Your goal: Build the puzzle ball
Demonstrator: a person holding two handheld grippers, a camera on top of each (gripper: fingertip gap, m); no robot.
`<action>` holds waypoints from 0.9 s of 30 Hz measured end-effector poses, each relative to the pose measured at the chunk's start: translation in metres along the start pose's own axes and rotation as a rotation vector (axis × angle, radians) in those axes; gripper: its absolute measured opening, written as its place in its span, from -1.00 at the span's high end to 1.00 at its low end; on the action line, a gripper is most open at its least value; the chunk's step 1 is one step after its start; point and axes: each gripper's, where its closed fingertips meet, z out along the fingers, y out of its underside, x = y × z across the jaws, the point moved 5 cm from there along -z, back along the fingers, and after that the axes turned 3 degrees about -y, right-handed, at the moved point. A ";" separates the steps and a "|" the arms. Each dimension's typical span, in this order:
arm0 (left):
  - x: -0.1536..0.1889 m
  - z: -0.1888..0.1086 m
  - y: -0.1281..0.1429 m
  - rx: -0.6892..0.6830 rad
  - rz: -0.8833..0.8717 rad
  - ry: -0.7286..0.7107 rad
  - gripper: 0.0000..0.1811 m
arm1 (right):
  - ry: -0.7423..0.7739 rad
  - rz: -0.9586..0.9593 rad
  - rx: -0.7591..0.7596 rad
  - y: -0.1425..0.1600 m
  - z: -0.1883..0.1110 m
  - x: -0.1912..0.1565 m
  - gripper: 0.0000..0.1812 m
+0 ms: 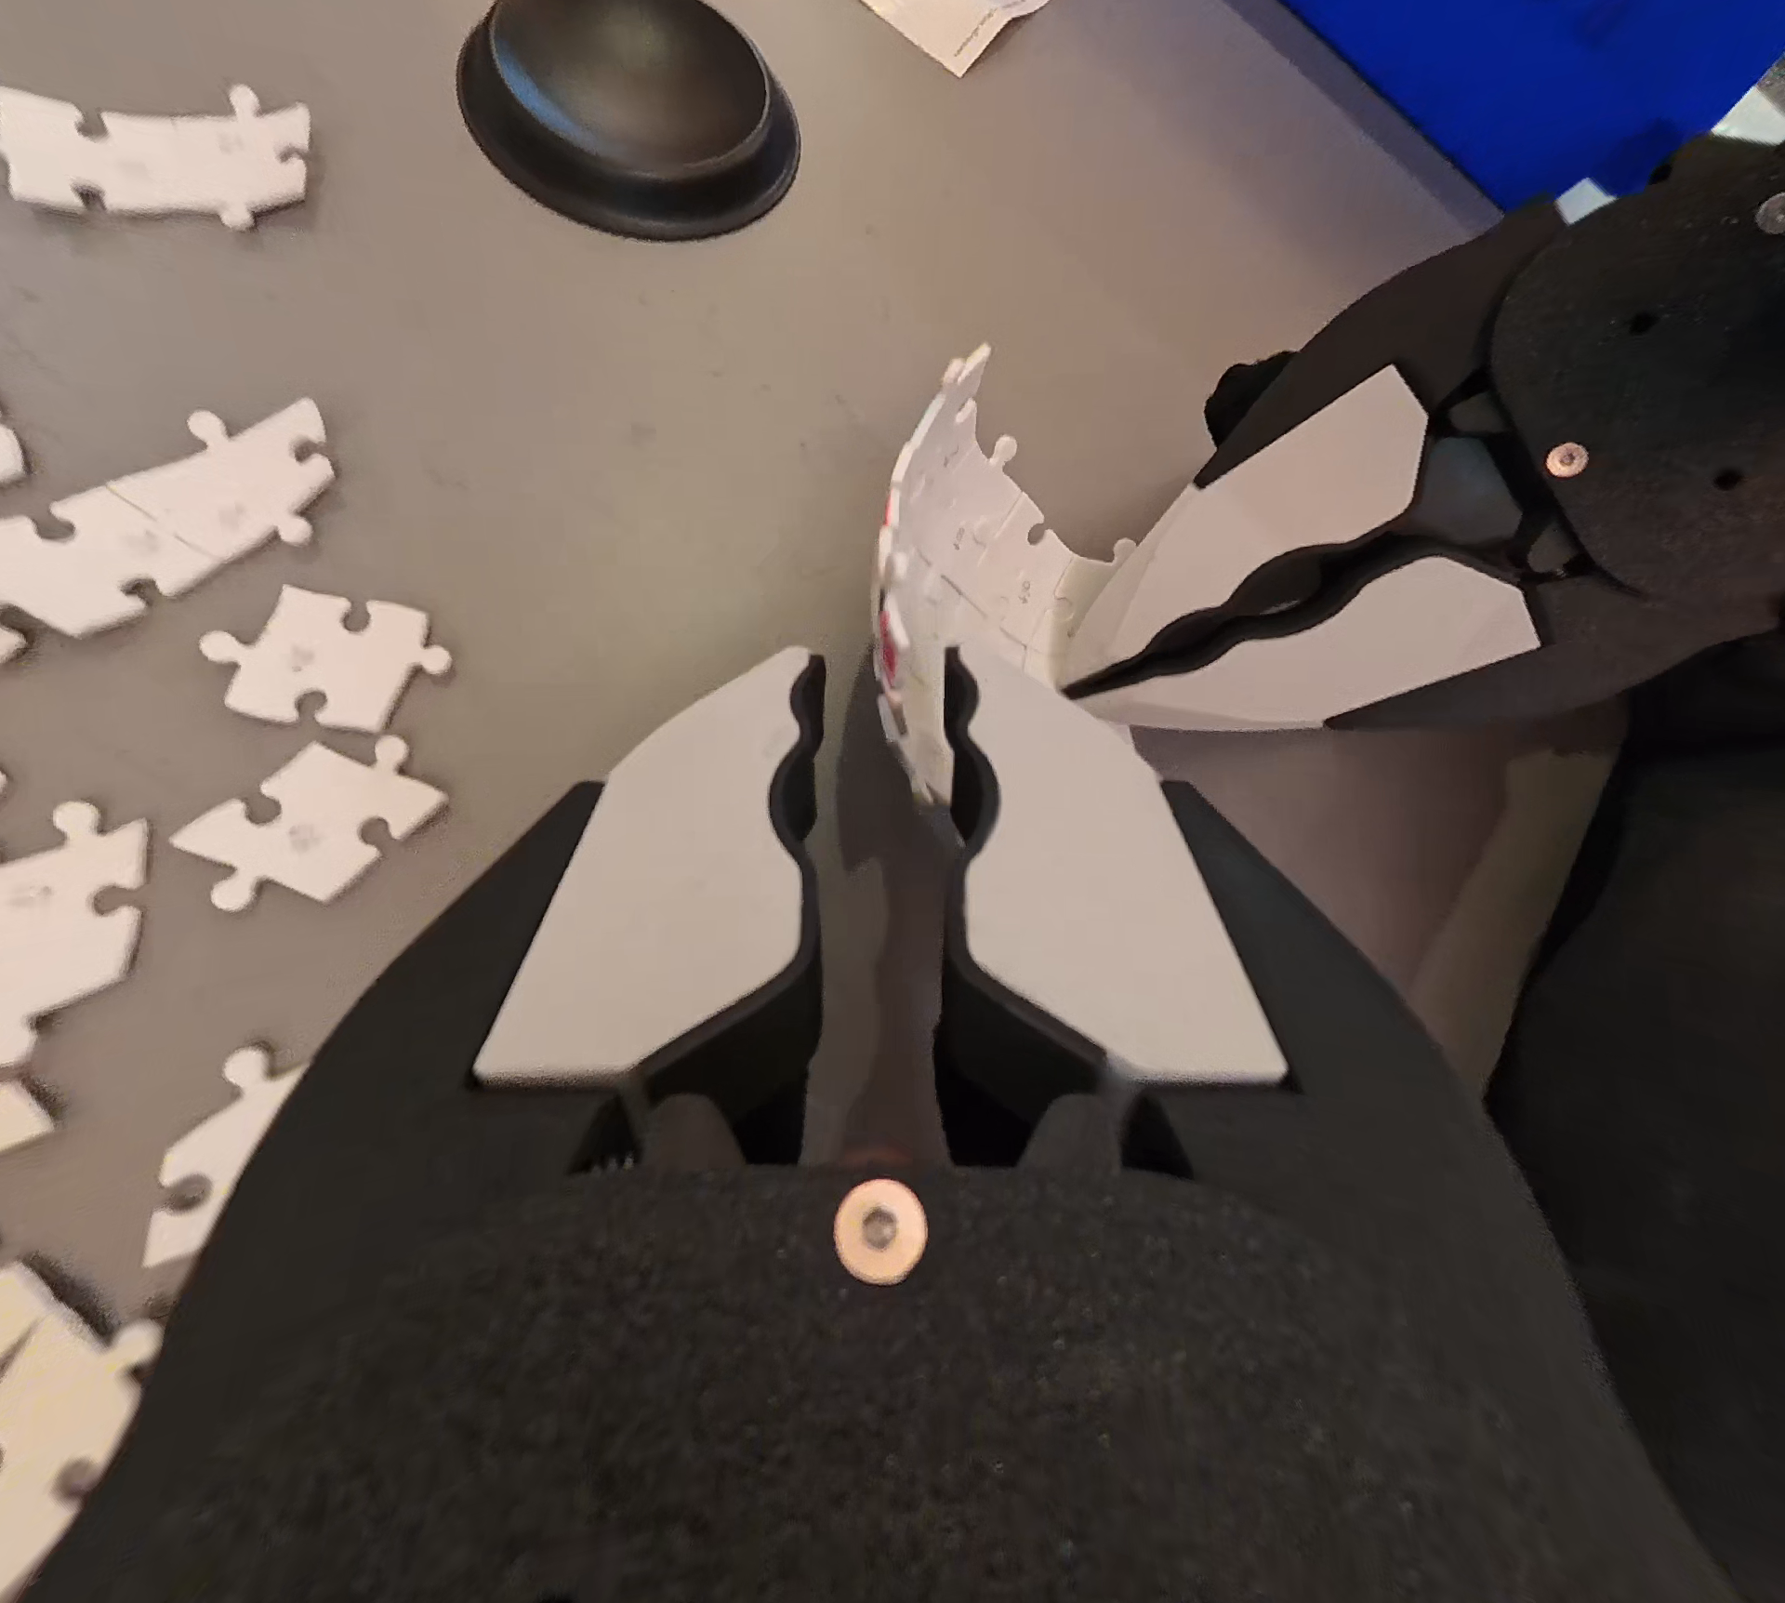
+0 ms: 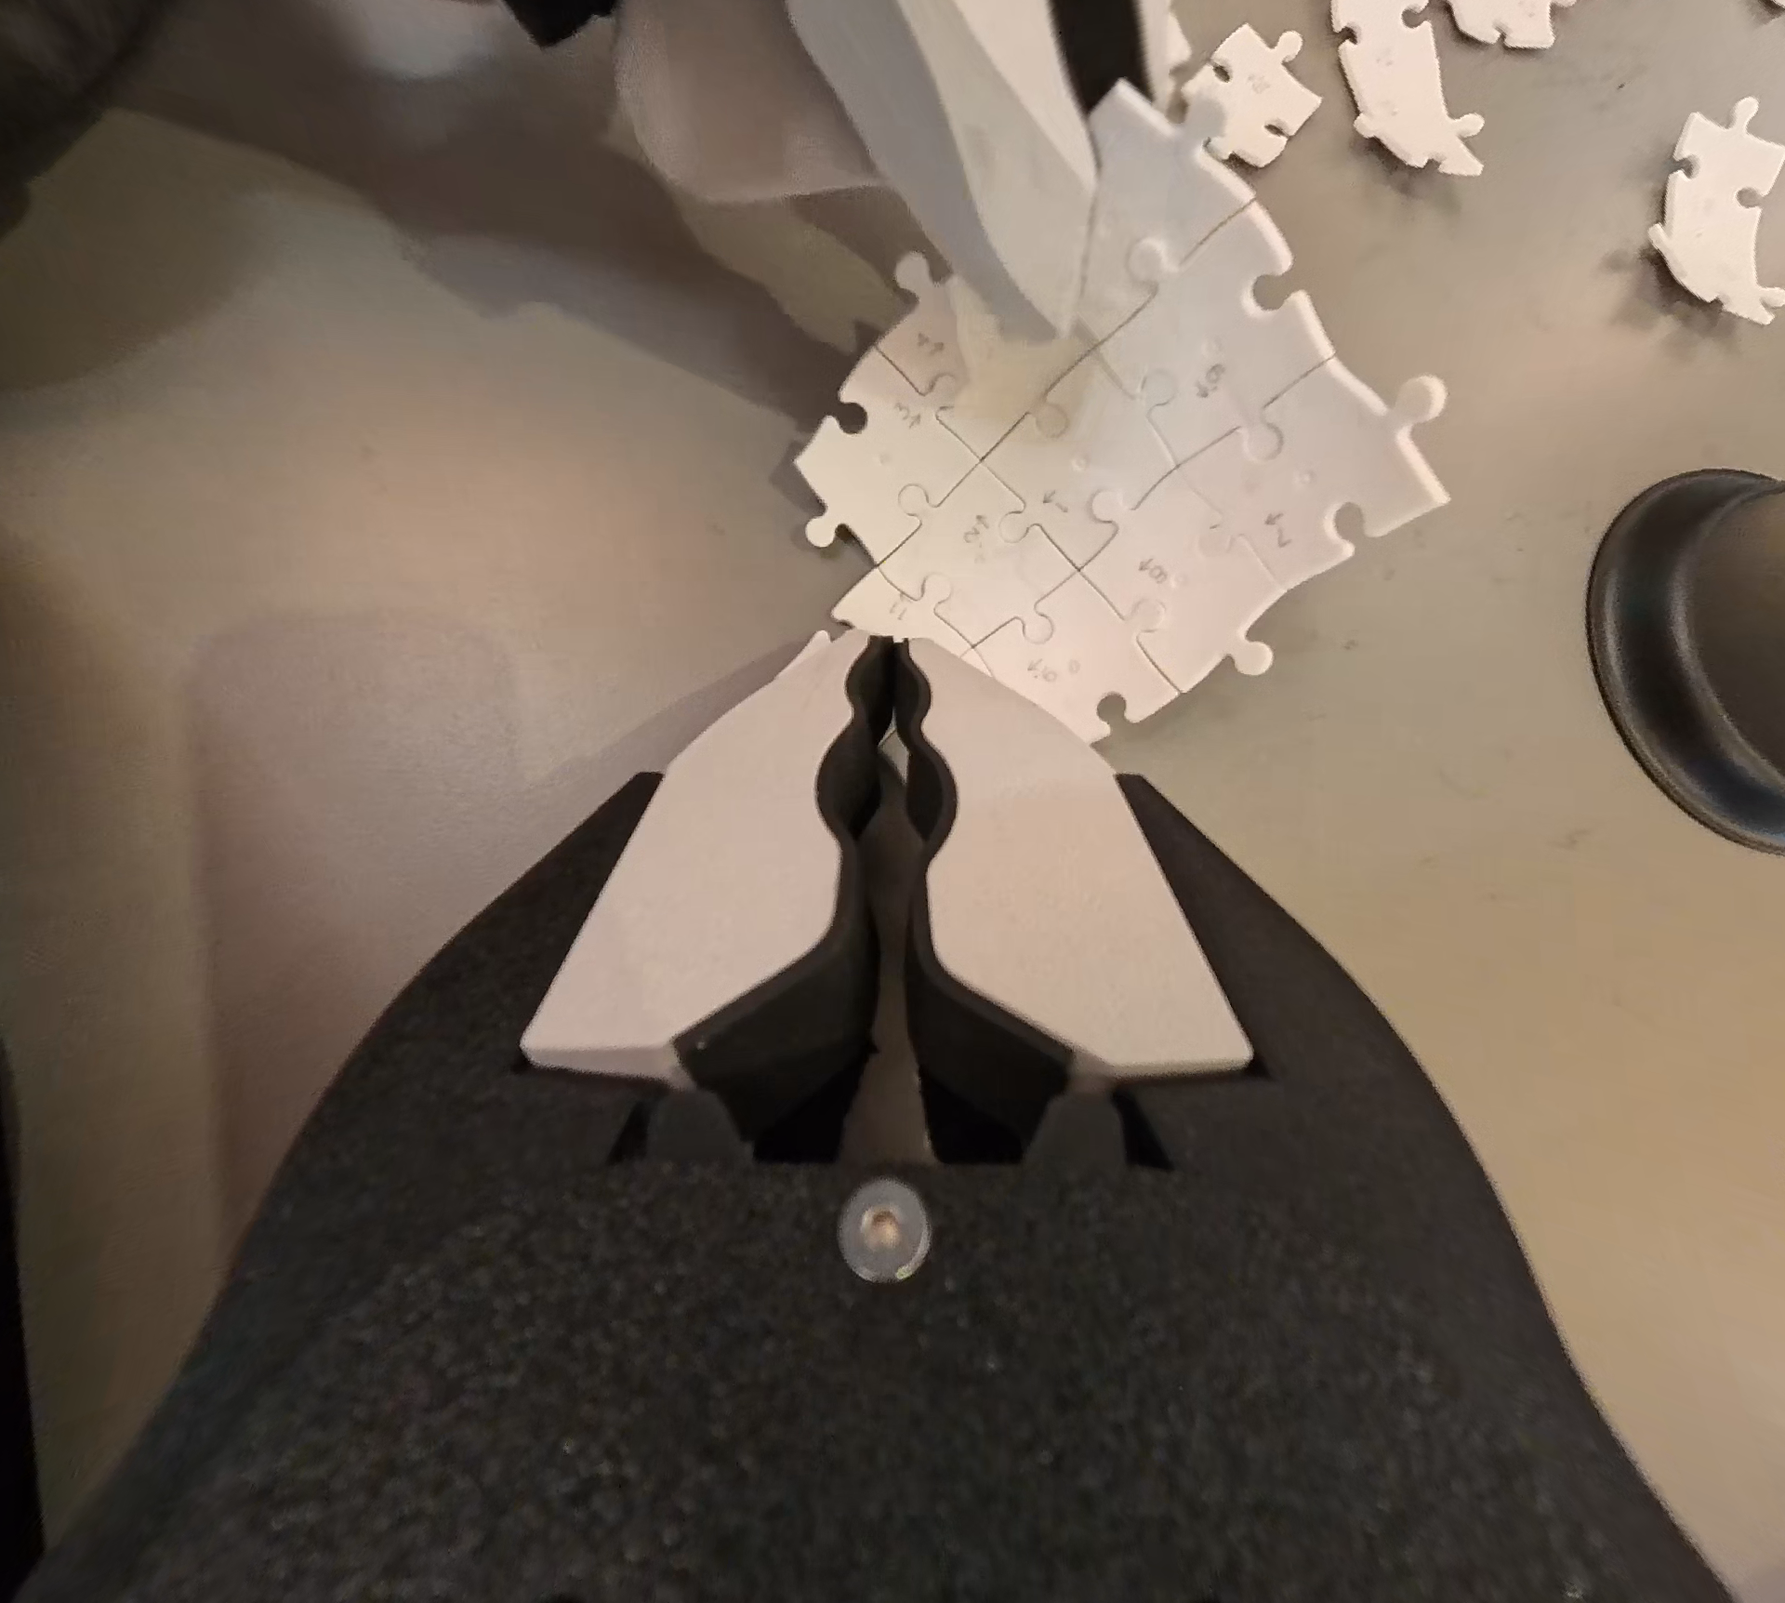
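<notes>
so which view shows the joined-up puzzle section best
The right wrist view: the assembled puzzle section faces the camera, white back and seams plain. The left wrist view shows the same section nearly edge-on, curved, between both hand-held grippers.

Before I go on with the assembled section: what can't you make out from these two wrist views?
- Left claw: whether it pinches the assembled section or only flanks it; the edge-on panel hides contact.
- Right claw: its grip point, hidden under its own tips.
- Black stand: cut off by the right wrist view's edge.
- Loose pieces: markings blurred in the left wrist view.
</notes>
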 end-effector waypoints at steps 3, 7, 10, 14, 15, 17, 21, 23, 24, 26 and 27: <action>0.003 0.000 0.011 -0.042 -0.072 0.055 0.75 | -0.003 0.004 0.004 0.000 0.000 0.000 0.99; 0.003 0.010 0.022 -0.085 -0.108 0.060 0.78 | -0.001 0.001 0.005 0.000 0.000 0.000 1.00; 0.004 0.013 0.023 -0.087 -0.126 0.077 0.88 | -0.003 0.004 0.006 0.000 0.000 0.000 1.00; 0.005 0.013 0.021 -0.080 -0.138 0.088 0.92 | 0.002 -0.007 0.006 -0.001 0.000 0.001 1.00; 0.005 0.013 0.021 -0.078 -0.141 0.091 0.92 | 0.006 -0.012 0.005 -0.001 0.000 0.001 1.00; 0.006 0.012 0.020 -0.069 -0.144 0.096 0.94 | 0.024 -0.018 -0.004 -0.001 -0.001 0.003 1.00; 0.007 0.012 0.019 -0.062 -0.140 0.088 0.94 | 0.037 0.009 0.077 -0.007 -0.015 0.010 1.00; 0.007 0.012 0.018 -0.061 -0.139 0.087 0.94 | 0.055 0.032 0.086 -0.008 -0.017 0.016 1.00; 0.007 0.012 0.018 -0.062 -0.139 0.085 0.94 | 0.057 0.030 0.073 -0.007 -0.015 0.017 1.00; 0.007 0.012 0.018 -0.063 -0.144 0.082 0.94 | 0.065 -0.006 0.044 -0.006 -0.010 0.015 1.00; 0.007 0.012 0.018 -0.064 -0.145 0.082 0.95 | 0.091 -0.031 0.037 -0.006 -0.009 0.015 1.00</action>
